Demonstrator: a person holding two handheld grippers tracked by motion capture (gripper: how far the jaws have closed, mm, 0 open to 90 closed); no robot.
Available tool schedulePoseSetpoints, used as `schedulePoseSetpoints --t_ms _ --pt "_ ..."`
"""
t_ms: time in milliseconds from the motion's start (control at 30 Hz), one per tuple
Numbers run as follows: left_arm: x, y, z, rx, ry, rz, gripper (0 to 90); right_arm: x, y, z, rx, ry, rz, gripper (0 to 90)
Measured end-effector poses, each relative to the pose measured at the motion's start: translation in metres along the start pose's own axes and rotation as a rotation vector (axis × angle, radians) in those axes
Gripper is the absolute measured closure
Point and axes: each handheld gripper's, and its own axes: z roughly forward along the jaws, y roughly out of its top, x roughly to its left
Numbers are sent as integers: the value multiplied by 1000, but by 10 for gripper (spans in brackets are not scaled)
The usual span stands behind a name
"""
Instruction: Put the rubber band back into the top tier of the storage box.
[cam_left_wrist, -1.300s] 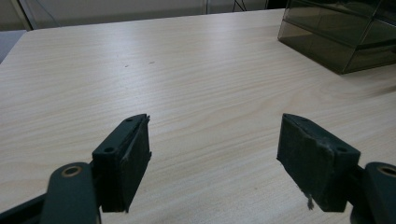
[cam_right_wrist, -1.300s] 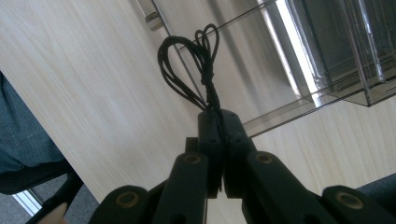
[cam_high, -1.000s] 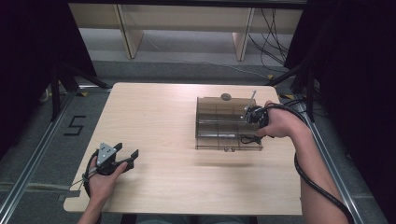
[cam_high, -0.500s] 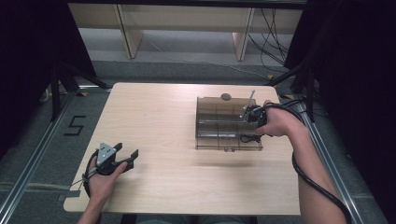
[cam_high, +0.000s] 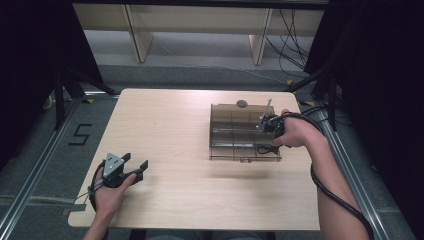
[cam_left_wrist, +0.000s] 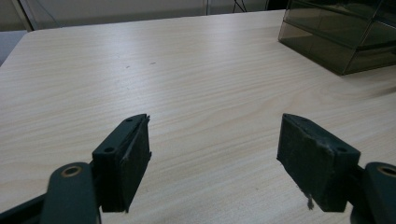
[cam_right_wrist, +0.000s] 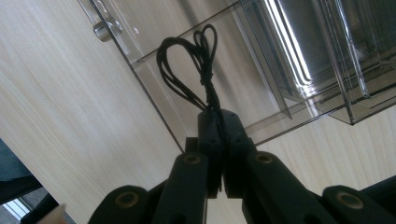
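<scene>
A clear smoky plastic box (cam_high: 225, 131) with several compartments stands on the right half of the table. My right gripper (cam_high: 268, 135) hovers over its right end, tipped down into it. In the right gripper view my right gripper (cam_right_wrist: 220, 122) is shut on one end of a black looped cord (cam_right_wrist: 205, 70), whose loops hang against the box's clear wall (cam_right_wrist: 289, 70). The cord (cam_high: 265, 148) reaches into the front right compartment. My left gripper (cam_high: 131, 169) rests near the table's front left, open, and my left gripper (cam_left_wrist: 215, 149) has nothing between its jaws.
A small grey round object (cam_high: 241, 104) sits at the box's back edge. The box corner (cam_left_wrist: 336, 42) lies far ahead to the right of my left gripper. Bare wooden tabletop (cam_high: 170, 130) spreads between the two grippers. Metal rails run along both table sides.
</scene>
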Motion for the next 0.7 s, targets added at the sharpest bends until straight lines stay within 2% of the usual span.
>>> schedulePoseSetpoints --t_ms 133,167,200,300,400,467,600,667,700 --pt "0 0 0 1 0 1 249 -3 1 3 -2 13 -13 892" --pt "0 0 0 1 -1 1 248 -2 1 4 1 8 9 892" --pt "0 0 0 1 -1 1 248 -3 1 4 1 7 -5 892" --pt "0 0 0 -4 -3 2 248 -3 2 7 4 16 7 892" --pt "1 0 1 -10 -8 0 249 -5 3 10 1 15 -5 891" --pt "1 0 0 -10 -8 0 249 -4 3 11 7 14 17 892" --pt "1 0 0 -10 -8 0 248 -6 3 12 13 15 1 891" --pt "1 0 1 -10 -8 0 248 -6 3 12 11 17 17 891" --pt "0 0 0 -8 -6 -1 249 -7 3 12 10 18 0 891"
